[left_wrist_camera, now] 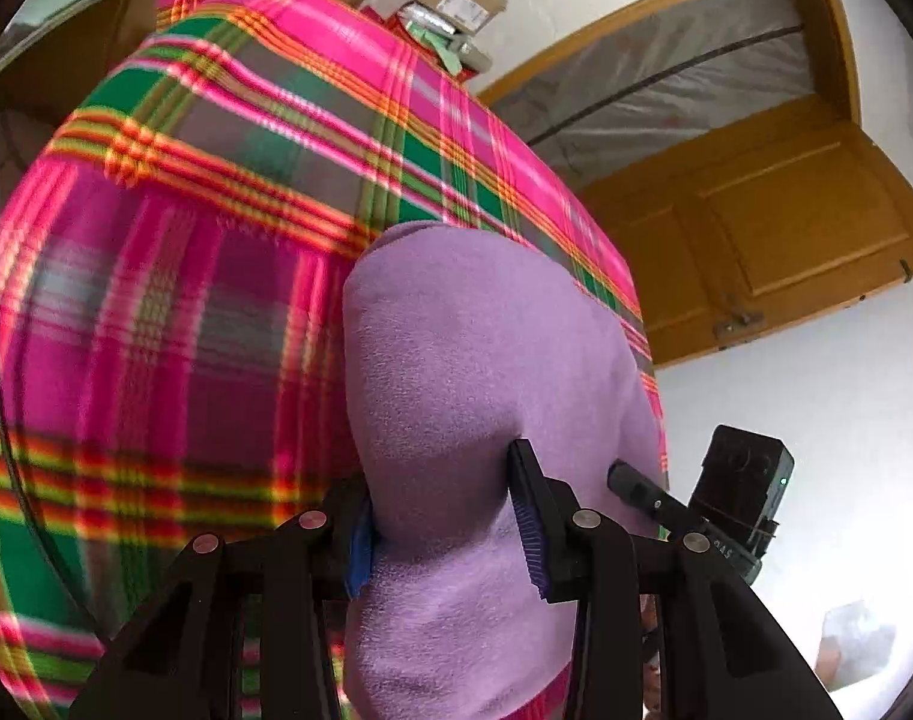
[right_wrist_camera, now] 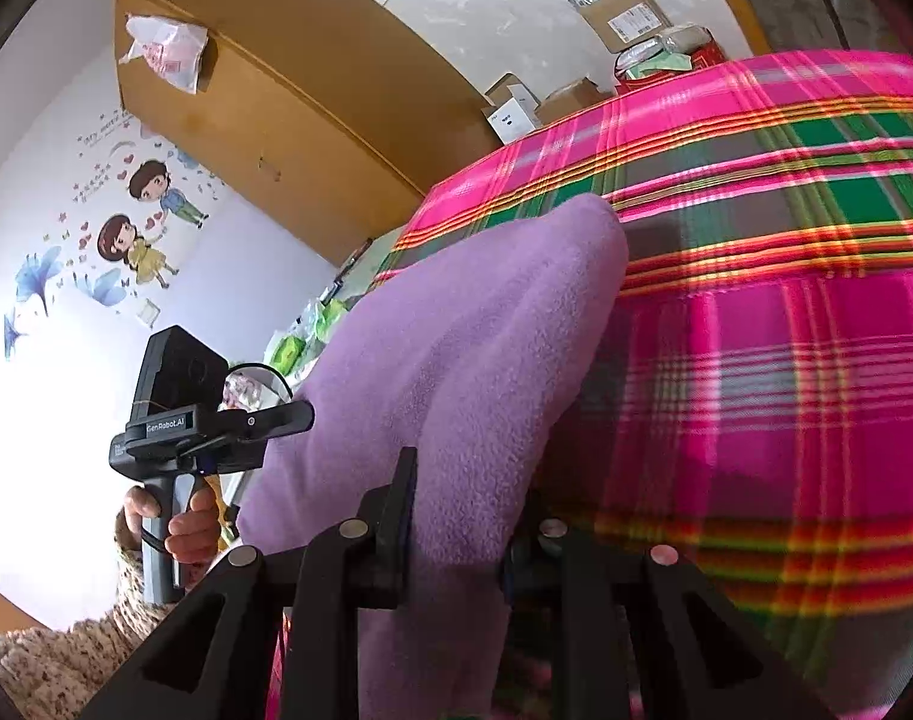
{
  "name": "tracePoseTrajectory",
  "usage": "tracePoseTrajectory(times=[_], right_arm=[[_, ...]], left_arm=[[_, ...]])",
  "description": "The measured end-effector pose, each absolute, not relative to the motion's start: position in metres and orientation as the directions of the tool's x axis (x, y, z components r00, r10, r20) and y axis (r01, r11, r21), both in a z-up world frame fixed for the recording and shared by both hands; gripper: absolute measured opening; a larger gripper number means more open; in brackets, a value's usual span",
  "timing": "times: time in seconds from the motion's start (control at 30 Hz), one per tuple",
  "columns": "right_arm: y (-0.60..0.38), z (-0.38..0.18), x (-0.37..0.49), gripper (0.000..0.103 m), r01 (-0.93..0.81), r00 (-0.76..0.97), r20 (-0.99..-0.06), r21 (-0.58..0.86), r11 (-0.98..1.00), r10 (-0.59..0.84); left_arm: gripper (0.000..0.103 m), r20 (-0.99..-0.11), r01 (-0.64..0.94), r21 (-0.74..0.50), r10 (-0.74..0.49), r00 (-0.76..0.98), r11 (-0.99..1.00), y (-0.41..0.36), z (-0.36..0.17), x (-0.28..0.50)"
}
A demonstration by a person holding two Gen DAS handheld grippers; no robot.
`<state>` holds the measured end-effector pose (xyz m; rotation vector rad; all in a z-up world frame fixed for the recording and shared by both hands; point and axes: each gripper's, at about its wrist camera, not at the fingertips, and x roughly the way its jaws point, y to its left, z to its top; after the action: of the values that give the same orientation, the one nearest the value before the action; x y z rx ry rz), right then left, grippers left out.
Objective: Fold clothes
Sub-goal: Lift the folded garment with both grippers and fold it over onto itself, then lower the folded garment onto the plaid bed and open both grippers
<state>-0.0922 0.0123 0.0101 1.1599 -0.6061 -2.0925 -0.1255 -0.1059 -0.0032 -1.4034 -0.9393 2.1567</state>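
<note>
1. The left gripper (left_wrist_camera: 444, 516) has its jaws clamped on a thick fold of the lilac fleece garment (left_wrist_camera: 486, 360)
2. The right gripper (right_wrist_camera: 468, 516) is likewise closed tight on the same fleece, holding a narrower bunch
3. The garment hangs between both, raised over the near part of the pink plaid blanket (left_wrist_camera: 174, 276)
4. Cardboard boxes (right_wrist_camera: 627, 15) sit at the far end

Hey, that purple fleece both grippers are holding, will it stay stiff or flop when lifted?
Probably floppy: the purple fleece bulges and drapes between the left gripper and the right gripper. Its fuzzy nap likely resists slipping. It seems light, sagging softly over the plaid blanket.
</note>
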Motion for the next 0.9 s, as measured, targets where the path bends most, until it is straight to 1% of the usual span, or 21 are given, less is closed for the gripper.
tracePoseTrajectory(times=[0.2,0.27,0.33,0.37,0.43,0.47,0.77,0.9], right_arm=[[0.008,-0.006,-0.1,0.023,0.304,-0.382,-0.59,0.647,-0.7,-0.711],[0.008,-0.007,-0.099,0.025,0.302,-0.386,-0.601,0.635,-0.711,-0.7],[0.007,-0.008,-0.098,0.028,0.3,-0.391,-0.613,0.62,-0.725,-0.686],[0.007,-0.007,-0.097,0.029,0.302,-0.394,-0.62,0.61,-0.733,-0.678],[0.005,-0.005,-0.095,0.034,0.308,-0.404,-0.637,0.581,-0.753,-0.657],[0.003,-0.004,-0.095,0.035,0.309,-0.41,-0.65,0.562,-0.768,-0.64],[0.0,0.008,-0.058,0.035,0.353,-0.465,-0.687,0.435,-0.829,-0.559],[0.005,0.006,-0.037,0.035,0.343,-0.485,-0.684,0.424,-0.838,-0.545]], left_arm=[[0.041,-0.641,0.033,-0.721,0.648,-0.41,-0.692,-0.11,-0.008,-0.119],[0.043,-0.643,0.038,-0.72,0.646,-0.412,-0.693,-0.107,-0.009,-0.121],[0.045,-0.649,0.041,-0.713,0.637,-0.415,-0.7,-0.106,-0.009,-0.118],[0.045,-0.653,0.042,-0.709,0.633,-0.416,-0.704,-0.105,-0.008,-0.115],[0.045,-0.66,0.043,-0.7,0.623,-0.42,-0.713,-0.105,-0.007,-0.109],[0.045,-0.661,0.045,-0.699,0.62,-0.423,-0.714,-0.105,-0.006,-0.103],[0.045,-0.662,0.085,-0.697,0.594,-0.457,-0.711,-0.103,-0.009,-0.052],[0.045,-0.666,0.1,-0.694,0.582,-0.466,-0.713,-0.1,-0.009,-0.034]])
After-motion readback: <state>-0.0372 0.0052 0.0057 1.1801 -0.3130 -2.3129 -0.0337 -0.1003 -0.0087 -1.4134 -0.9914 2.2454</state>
